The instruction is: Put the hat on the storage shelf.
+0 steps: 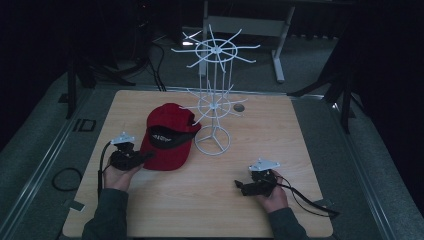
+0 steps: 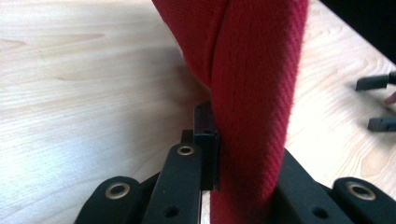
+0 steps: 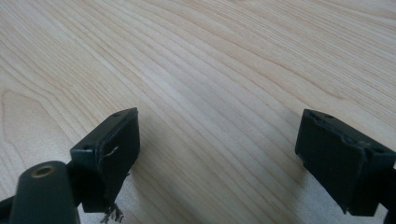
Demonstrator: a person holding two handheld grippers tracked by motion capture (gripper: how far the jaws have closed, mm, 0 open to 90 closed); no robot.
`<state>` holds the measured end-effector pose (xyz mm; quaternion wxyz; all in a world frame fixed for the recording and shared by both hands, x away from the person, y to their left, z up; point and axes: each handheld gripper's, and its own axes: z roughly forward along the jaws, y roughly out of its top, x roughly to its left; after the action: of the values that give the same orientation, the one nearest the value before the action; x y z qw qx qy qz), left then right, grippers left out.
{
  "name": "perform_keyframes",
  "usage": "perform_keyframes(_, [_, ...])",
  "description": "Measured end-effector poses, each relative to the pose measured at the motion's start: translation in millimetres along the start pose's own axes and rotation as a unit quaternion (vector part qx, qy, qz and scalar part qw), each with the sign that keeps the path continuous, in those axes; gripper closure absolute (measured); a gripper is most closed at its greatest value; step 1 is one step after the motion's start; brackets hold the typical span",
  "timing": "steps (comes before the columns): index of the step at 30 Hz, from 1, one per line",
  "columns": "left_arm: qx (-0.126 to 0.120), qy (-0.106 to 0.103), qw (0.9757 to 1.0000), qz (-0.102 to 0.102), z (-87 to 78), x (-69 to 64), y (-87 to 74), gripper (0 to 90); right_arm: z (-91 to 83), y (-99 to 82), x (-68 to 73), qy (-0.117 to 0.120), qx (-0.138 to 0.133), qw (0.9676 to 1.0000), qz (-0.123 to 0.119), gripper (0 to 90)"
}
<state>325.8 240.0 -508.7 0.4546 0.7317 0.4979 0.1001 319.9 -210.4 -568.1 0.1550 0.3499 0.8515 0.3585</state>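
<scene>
Left gripper [image 1: 146, 157] fingers clench the red cap [image 1: 167, 137] beside the white rack [image 1: 214, 100]; right gripper [image 1: 239, 186] fingers spread.

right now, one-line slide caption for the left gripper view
Left hand-held gripper clamped on a fold of the red cap above the wooden table.

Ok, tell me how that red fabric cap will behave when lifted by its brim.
The red fabric cap will probably sag: its soft woven crown looks floppy. It seems light. The left gripper is clamped on the cloth, whose coarse weave should resist slipping.
</scene>
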Motion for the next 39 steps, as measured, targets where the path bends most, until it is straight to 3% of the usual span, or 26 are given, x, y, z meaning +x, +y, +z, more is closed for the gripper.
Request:
perform_keyframes(5, [-0.032, 0.010, 0.9994, -0.012, -8.9, 2.4, 3.5, 85.9, 0.0, 0.0, -0.1, 0.000, 0.000, 1.0000, 0.000, 13.6])
perform_keyframes(10, [-0.047, 0.018, 0.9986, -0.014, -14.2, 2.5, 6.2, 85.9, 0.0, 0.0, -0.1, 0.000, 0.000, 1.0000, -0.001, 13.6])
perform_keyframes(11, [-0.058, 0.035, 0.9977, -0.005, -18.2, 0.2, 8.2, 85.9, 0.0, 0.0, -0.1, 0.000, 0.000, 1.0000, -0.001, 13.6])
perform_keyframes(17, [-0.083, 0.059, 0.9948, 0.004, -26.6, -2.8, 12.8, 85.9, 0.0, 0.0, -0.1, 0.000, 0.000, 1.0000, -0.001, 13.6])
perform_keyframes(28, [-0.100, 0.071, 0.9925, 0.002, -33.2, 0.0, 17.3, 85.9, 0.0, 0.0, -0.1, 0.000, 0.000, 1.0000, -0.001, 13.6])
perform_keyframes(39, [-0.141, 0.085, 0.9862, -0.014, -39.1, -3.6, 22.0, 85.8, 0.0, 0.0, 0.0, 0.000, 0.000, 1.0000, 0.000, 13.6])
